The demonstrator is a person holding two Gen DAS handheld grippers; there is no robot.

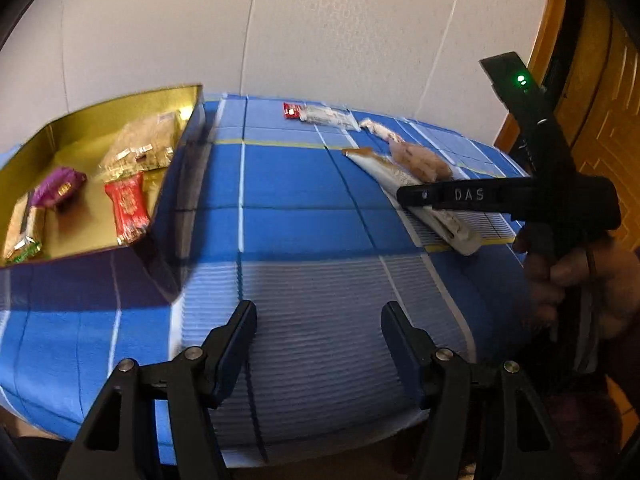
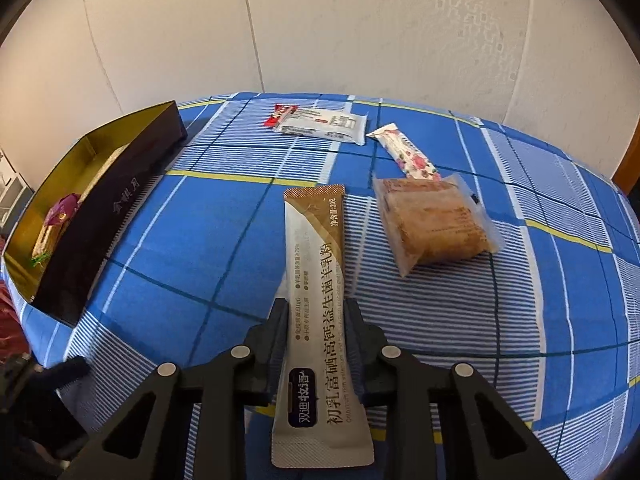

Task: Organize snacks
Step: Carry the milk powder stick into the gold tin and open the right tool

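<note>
My right gripper (image 2: 316, 310) is shut on a long white and gold milk powder sachet (image 2: 316, 280), which also shows in the left wrist view (image 1: 404, 184) under the right gripper's finger (image 1: 440, 196). My left gripper (image 1: 318, 312) is open and empty above the striped cloth. A dark box with a gold inside (image 1: 80, 200) stands at the left and holds a purple candy (image 1: 58, 186), a red packet (image 1: 128, 208) and a clear bag (image 1: 140, 148). The box shows in the right wrist view (image 2: 104, 216).
On the blue checked tablecloth (image 2: 540, 300) lie a clear-wrapped brown cake (image 2: 432, 224), a flowered stick packet (image 2: 404, 152), a white packet (image 2: 324, 124) and a small red packet (image 2: 280, 114). A pale wall is behind; a wooden door (image 1: 600, 100) is at the right.
</note>
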